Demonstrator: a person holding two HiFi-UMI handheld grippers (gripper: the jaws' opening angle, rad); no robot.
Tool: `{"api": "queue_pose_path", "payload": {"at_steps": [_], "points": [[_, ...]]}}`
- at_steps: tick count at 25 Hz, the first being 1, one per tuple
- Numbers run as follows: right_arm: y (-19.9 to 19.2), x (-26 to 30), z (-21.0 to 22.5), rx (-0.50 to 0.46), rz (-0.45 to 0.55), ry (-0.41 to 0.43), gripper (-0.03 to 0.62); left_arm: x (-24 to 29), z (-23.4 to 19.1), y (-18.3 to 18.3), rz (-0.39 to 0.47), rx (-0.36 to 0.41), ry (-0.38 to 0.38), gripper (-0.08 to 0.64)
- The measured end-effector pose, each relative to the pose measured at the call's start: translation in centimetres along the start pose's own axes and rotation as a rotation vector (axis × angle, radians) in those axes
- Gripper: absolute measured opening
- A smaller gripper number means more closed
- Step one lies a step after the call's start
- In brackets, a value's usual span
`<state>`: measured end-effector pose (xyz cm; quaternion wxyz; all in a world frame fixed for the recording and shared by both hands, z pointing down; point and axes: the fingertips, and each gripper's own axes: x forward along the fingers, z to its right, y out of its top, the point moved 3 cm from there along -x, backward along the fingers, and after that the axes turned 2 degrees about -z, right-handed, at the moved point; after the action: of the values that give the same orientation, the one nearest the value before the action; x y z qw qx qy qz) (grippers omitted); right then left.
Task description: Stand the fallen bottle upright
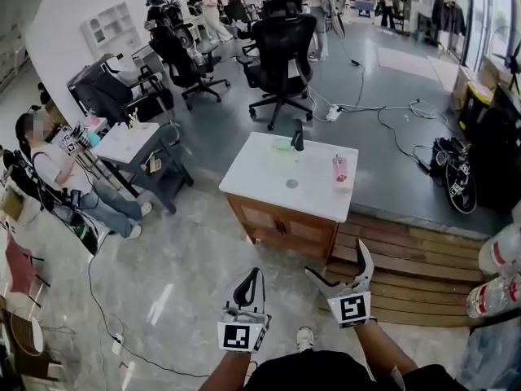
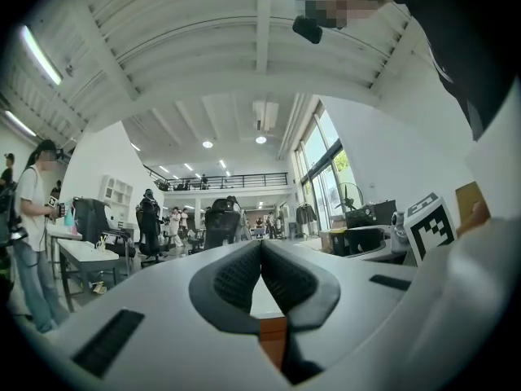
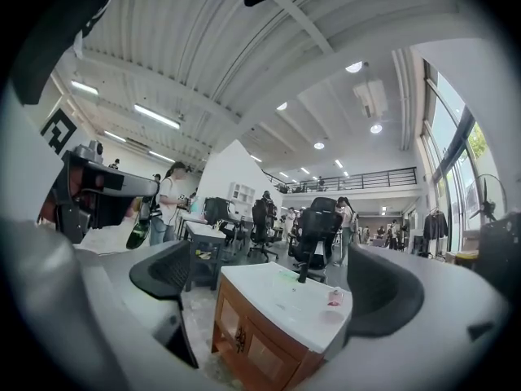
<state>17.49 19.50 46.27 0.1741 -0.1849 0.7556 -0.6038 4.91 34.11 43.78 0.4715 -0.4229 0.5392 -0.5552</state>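
A small clear bottle with a pink label point(image 1: 339, 169) rests on the right part of a white countertop point(image 1: 260, 177); it looks laid down, pointing away from me. The right gripper view shows the bottle point(image 3: 334, 297) small and far off, on the counter point(image 3: 269, 296). Both grippers are held low in front of me, well short of the cabinet. My left gripper point(image 1: 253, 276) is shut with nothing in it, its pads pressed together point(image 2: 260, 255). My right gripper point(image 1: 340, 262) is open and empty, and the counter shows between its fingers point(image 3: 277, 279).
A black faucet point(image 1: 298, 135), a green item point(image 1: 282, 144) and a drain point(image 1: 291, 183) are on the counter. The wooden cabinet point(image 1: 281, 226) stands by a plank platform point(image 1: 415, 267). Office chairs point(image 1: 281, 51), a desk with a seated person point(image 1: 61, 169), floor cables and bottles point(image 1: 496, 255) surround it.
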Motion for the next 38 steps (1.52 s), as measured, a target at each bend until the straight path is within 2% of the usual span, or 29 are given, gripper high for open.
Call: {"api": "queue_pose_path", "payload": {"at_steps": [8, 12, 15, 18, 22, 26, 31, 38], "points": [[0.6, 4.5, 2.7, -0.011, 0.047, -0.006, 0.598, 5.1, -2.0, -0.7, -0.002, -0.011, 0.006, 0.018], [0.4, 6.9, 3.8, -0.013, -0.024, -0.028, 0.598, 8.0, -3.1, -1.5, -0.007, -0.016, -0.015, 0.018], [-0.1, 9.7, 4.7, -0.030, 0.007, -0.043, 0.598, 10.4, -4.8, -2.0, -0.005, -0.014, -0.034, 0.018], [-0.7, 13.0, 5.1, -0.052, 0.004, -0.060, 0.598, 12.8, -7.2, -2.1, 0.001, -0.007, -0.051, 0.018], [-0.5, 18.3, 4.1, -0.057, -0.048, -0.061, 0.598, 16.1, -11.7, -2.3, 0.006, 0.007, -0.078, 0.018], [-0.5, 22.9, 3.9, -0.081, -0.042, -0.083, 0.598, 19.4, -15.5, -2.7, -0.001, 0.003, -0.111, 0.018], [-1.6, 28.4, 3.3, -0.076, -0.105, -0.113, 0.598, 23.4, -19.8, -3.3, -0.003, 0.007, -0.160, 0.018], [-2.7, 33.7, 3.5, -0.047, -0.132, -0.177, 0.598, 27.0, -24.7, -4.0, -0.002, 0.021, -0.213, 0.018]]}}
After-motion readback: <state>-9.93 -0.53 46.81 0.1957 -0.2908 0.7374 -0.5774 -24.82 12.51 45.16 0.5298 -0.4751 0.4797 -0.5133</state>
